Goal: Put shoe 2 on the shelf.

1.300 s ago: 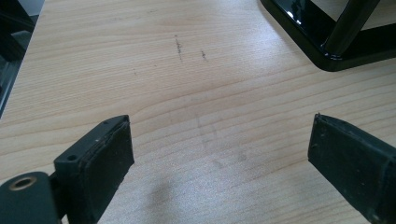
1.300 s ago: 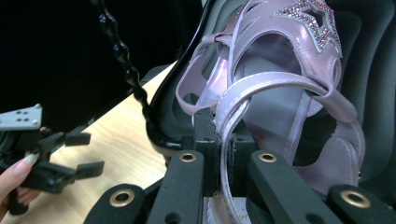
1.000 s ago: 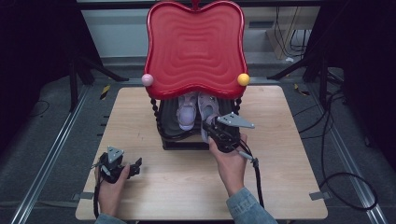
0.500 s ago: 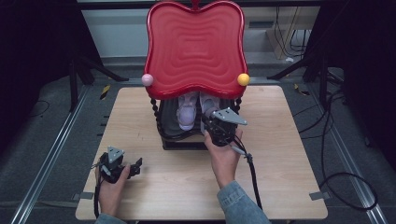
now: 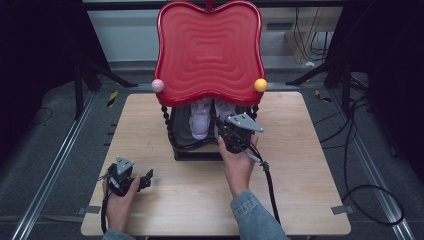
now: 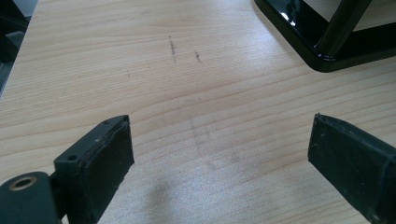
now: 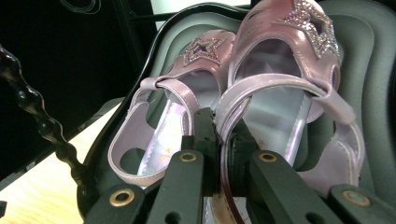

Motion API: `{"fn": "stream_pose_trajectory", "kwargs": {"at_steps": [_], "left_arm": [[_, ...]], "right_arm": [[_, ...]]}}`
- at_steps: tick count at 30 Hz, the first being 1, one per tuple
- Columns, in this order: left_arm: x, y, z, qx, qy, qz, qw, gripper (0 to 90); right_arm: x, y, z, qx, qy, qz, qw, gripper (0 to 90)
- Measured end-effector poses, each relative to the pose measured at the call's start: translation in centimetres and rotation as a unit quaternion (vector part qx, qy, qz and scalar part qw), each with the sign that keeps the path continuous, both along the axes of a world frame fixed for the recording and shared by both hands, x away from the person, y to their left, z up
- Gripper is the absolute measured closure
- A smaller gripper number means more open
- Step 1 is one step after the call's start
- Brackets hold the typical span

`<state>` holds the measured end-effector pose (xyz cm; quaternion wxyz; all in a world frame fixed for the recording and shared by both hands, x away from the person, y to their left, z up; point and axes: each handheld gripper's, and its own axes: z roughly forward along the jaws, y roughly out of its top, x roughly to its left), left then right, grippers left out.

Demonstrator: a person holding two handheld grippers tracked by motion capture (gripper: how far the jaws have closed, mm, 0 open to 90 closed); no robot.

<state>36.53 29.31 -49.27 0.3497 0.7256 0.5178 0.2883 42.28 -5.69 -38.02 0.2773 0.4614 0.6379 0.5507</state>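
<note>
My right tongs (image 7: 223, 154) pinch the heel strap of one pink sandal (image 7: 285, 88), its star-trimmed twin (image 7: 177, 107) lying just beside on the rack's dark lower shelf (image 7: 369, 70).
</note>
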Motion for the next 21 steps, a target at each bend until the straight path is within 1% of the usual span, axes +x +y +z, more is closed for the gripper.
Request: {"fn": "stream_pose_trajectory", "kwargs": {"at_steps": [7, 10, 15, 21], "left_arm": [[0.0, 0.0, 0.0, -0.001, 0.001, -0.001, 1.0000, 6.1], [0.0, 0.0, 0.0, -0.001, 0.000, 0.000, 1.0000, 6.1], [0.0, 0.0, 0.0, -0.002, 0.000, 0.000, 1.0000, 6.1], [0.0, 0.1, 0.0, -0.003, -0.001, 0.000, 1.0000, 6.1]], "right_arm": [[0.3, 0.5, -0.4, -0.008, -0.003, -0.010, 0.9999, 86.5], [0.5, 0.7, -0.3, -0.019, -0.005, -0.021, 0.9996, 86.5], [0.9, 1.1, -0.4, -0.023, -0.007, -0.035, 0.9991, 86.4], [1.5, 1.4, -0.8, -0.029, -0.005, -0.042, 0.9987, 86.4]]}}
